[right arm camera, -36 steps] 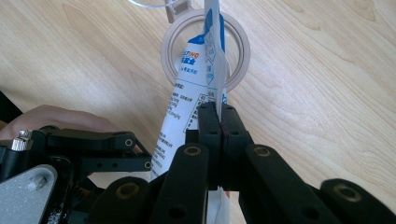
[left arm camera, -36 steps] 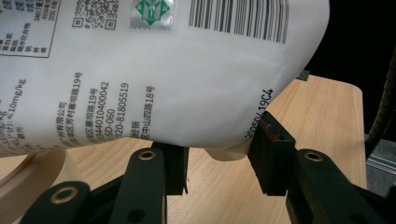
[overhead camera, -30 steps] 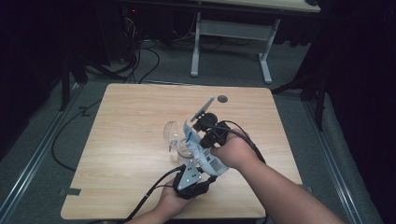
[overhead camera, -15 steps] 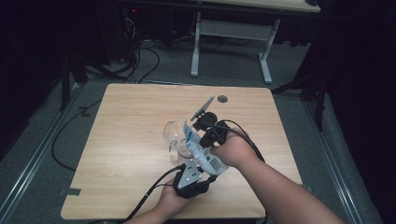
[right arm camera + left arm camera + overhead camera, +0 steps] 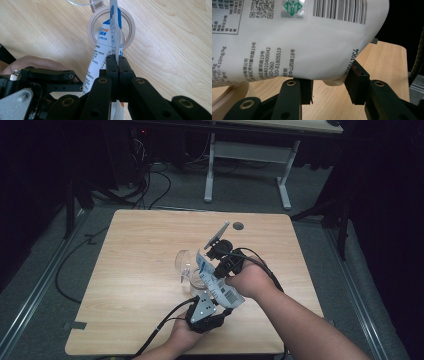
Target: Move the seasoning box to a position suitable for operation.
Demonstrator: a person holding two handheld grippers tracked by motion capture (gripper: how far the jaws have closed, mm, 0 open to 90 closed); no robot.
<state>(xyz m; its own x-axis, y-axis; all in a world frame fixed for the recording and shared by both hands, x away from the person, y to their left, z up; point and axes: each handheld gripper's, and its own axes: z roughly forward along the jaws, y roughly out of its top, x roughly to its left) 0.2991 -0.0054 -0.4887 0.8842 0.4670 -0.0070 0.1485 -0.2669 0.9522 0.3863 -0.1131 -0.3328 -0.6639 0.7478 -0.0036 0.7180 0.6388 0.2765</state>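
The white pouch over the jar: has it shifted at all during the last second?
No. In the high view the white pouch keeps its place against the table's round hole and the jar.

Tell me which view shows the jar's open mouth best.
The right gripper view: it looks straight down into the jar, its round rim clear, the pouch hanging over it. The high view shows the jar small and partly covered by the pouch. The left gripper view shows just an edge of it.
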